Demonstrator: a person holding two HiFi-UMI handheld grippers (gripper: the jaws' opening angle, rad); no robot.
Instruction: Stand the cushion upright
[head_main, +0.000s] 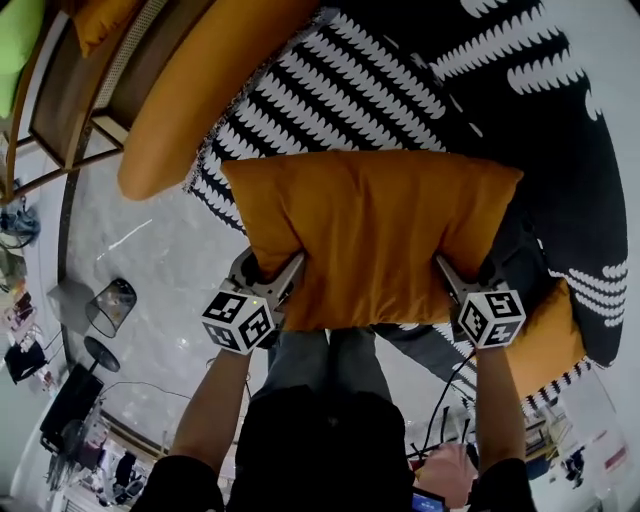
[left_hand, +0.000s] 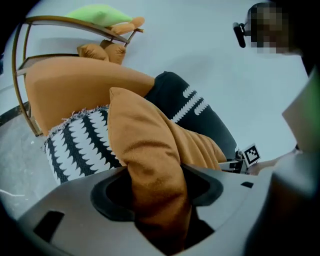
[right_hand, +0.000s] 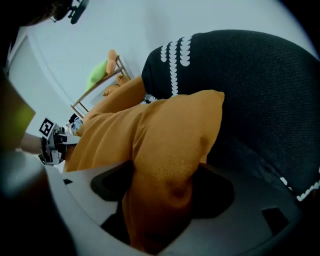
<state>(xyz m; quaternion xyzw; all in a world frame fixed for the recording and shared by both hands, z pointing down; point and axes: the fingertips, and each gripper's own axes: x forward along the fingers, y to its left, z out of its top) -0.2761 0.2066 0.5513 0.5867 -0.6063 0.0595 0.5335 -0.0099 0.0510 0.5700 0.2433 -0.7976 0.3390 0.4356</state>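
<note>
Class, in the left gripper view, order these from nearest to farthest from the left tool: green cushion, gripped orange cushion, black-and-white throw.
1. Orange cushion, clamped in the left tool.
2. Black-and-white throw, lower left.
3. Green cushion, far top left.

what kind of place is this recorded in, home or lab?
Probably a living-room style setup, maybe staged: an orange-armed seat draped in a black-and-white throw, an orange cushion, and a pale polished floor. The cables and gear at the floor's edge hint at a studio.
</note>
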